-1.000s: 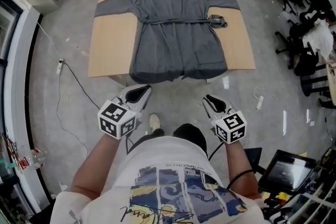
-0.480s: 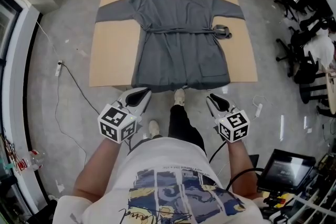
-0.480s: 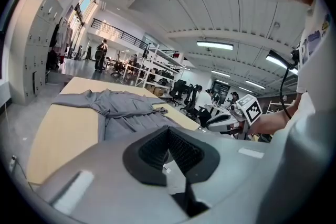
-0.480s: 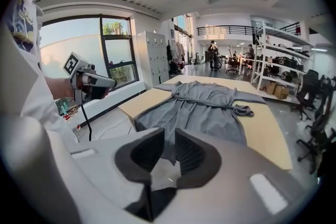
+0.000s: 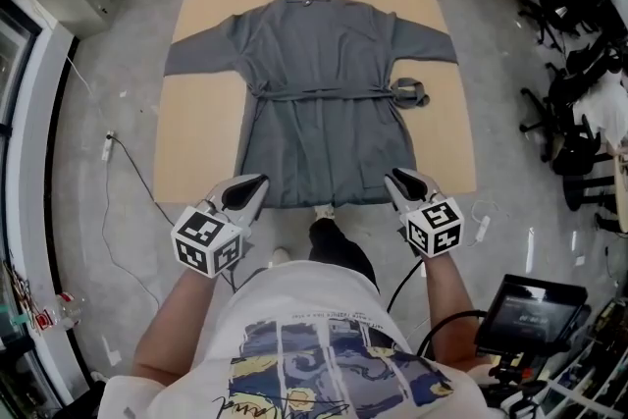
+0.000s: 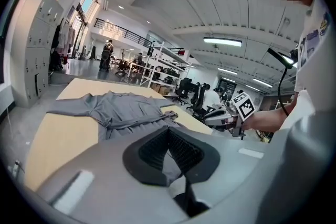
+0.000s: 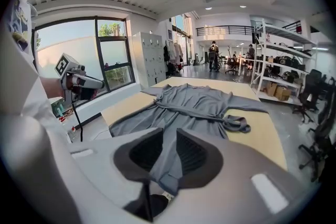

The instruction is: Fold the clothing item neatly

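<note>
- While you stand at the near edge of the worktop (image 5: 196, 137), one grey robe (image 5: 319, 103) lies flat on it, sleeves spread, belt tied at the waist.
- Your left tongs (image 5: 257, 182): closed, empty.
- Your right tongs (image 5: 395, 177): narrow gap, just been opening, nothing between.
- Lettering on your shirt (image 5: 324, 358): too small to read.

1. The robe (image 5: 319, 103) lies spread on the table (image 5: 201, 132), collar far from you, hem at the near edge.
2. Its belt end (image 5: 409, 94) lies right of the waist.
3. Your left gripper (image 5: 253, 183) is near the hem's left corner, your right gripper (image 5: 396, 177) near its right corner.
</note>
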Demonstrator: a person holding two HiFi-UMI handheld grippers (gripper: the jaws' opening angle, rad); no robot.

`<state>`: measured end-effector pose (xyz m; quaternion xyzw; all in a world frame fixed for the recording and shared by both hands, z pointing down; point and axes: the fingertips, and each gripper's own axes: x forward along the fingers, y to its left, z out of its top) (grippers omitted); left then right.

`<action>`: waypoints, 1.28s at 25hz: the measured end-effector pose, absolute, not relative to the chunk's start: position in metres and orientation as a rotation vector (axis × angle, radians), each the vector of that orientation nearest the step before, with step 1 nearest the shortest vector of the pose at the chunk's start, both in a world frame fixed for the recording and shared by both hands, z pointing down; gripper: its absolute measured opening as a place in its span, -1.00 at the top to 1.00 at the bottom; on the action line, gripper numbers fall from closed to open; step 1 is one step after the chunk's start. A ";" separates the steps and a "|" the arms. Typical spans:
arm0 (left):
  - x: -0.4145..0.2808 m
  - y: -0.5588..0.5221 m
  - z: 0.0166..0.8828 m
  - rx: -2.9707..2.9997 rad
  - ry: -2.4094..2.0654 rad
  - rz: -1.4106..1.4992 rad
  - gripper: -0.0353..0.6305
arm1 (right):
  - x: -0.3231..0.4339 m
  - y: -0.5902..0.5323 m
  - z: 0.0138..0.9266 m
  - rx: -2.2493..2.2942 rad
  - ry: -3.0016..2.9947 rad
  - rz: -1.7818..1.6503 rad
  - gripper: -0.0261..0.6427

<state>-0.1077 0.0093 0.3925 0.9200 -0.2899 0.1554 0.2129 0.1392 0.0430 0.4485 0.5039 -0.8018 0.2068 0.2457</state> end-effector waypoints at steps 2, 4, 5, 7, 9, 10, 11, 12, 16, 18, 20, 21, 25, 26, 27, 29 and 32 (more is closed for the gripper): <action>-0.095 -0.006 0.391 2.553 -0.806 0.436 0.88 | 0.152 0.026 0.450 1.372 -2.190 0.569 0.72; -0.078 -0.024 0.389 2.555 -0.809 0.448 0.88 | 0.170 0.006 0.452 1.375 -2.193 0.574 0.72; -0.069 -0.033 0.388 2.554 -0.809 0.455 0.89 | 0.180 -0.004 0.454 1.377 -2.193 0.579 0.72; -0.052 -0.046 0.389 2.543 -0.805 0.469 0.89 | 0.200 -0.018 0.461 1.377 -2.186 0.604 0.72; -0.037 -0.058 0.390 2.534 -0.802 0.483 0.89 | 0.220 -0.032 0.470 1.382 -2.177 0.636 0.72; -0.030 -0.065 0.390 2.534 -0.804 0.490 0.88 | 0.230 -0.041 0.474 1.389 -2.175 0.649 0.72; -0.023 -0.073 0.390 2.535 -0.806 0.497 0.88 | 0.241 -0.051 0.477 1.399 -2.173 0.661 0.72; -0.015 -0.080 0.390 2.535 -0.806 0.504 0.88 | 0.251 -0.060 0.481 1.408 -2.169 0.674 0.72; 0.008 -0.097 0.392 2.518 -0.811 0.543 0.88 | 0.293 -0.090 0.499 1.450 -2.137 0.729 0.64; 0.017 -0.104 0.395 2.507 -0.814 0.563 0.88 | 0.317 -0.107 0.509 1.481 -2.119 0.747 0.61; 0.025 -0.111 0.397 2.498 -0.815 0.574 0.88 | 0.339 -0.126 0.518 1.524 -2.108 0.775 0.60; 0.028 -0.115 0.399 2.495 -0.814 0.576 0.88 | 0.350 -0.134 0.523 1.549 -2.105 0.797 0.58; 0.041 -0.125 0.404 2.486 -0.796 0.594 0.88 | 0.393 -0.156 0.546 1.634 -2.048 0.886 0.54; 0.043 -0.128 0.405 2.483 -0.794 0.603 0.88 | 0.402 -0.161 0.551 1.653 -2.030 0.896 0.54; 0.046 -0.131 0.406 2.479 -0.794 0.608 0.88 | 0.412 -0.166 0.555 1.672 -2.014 0.903 0.54; 0.051 -0.137 0.409 2.474 -0.795 0.614 0.88 | 0.433 -0.176 0.560 1.708 -1.984 0.911 0.54; 0.057 -0.142 0.414 2.464 -0.794 0.629 0.88 | 0.464 -0.191 0.568 1.746 -1.942 0.910 0.54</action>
